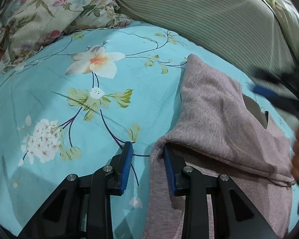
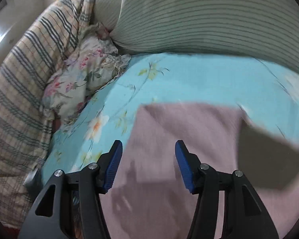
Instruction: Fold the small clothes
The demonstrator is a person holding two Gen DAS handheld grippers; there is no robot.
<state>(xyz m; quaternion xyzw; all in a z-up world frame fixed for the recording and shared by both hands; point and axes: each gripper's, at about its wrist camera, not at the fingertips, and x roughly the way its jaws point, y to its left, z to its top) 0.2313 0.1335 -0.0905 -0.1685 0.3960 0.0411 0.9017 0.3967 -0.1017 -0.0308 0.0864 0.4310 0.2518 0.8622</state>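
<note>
A small pink knit garment [image 1: 219, 115] lies on the turquoise floral bedsheet [image 1: 59, 99], partly folded over itself with a grey inner patch showing. My left gripper [image 1: 147, 149] is open at the garment's left edge; its right finger [image 1: 169, 165] sits under a lifted fold, its left finger [image 1: 126, 163] over the bare sheet. In the right wrist view the same garment [image 2: 179, 129] is blurred below my right gripper [image 2: 148, 149], which is open and holds nothing. The right gripper also shows blurred at the right edge of the left wrist view [image 1: 269, 93].
A green striped pillow [image 1: 209, 16] lies behind the garment. A floral pillow [image 1: 39, 16] sits at the back left. A checked striped blanket [image 2: 20, 89] is piled along the left in the right wrist view.
</note>
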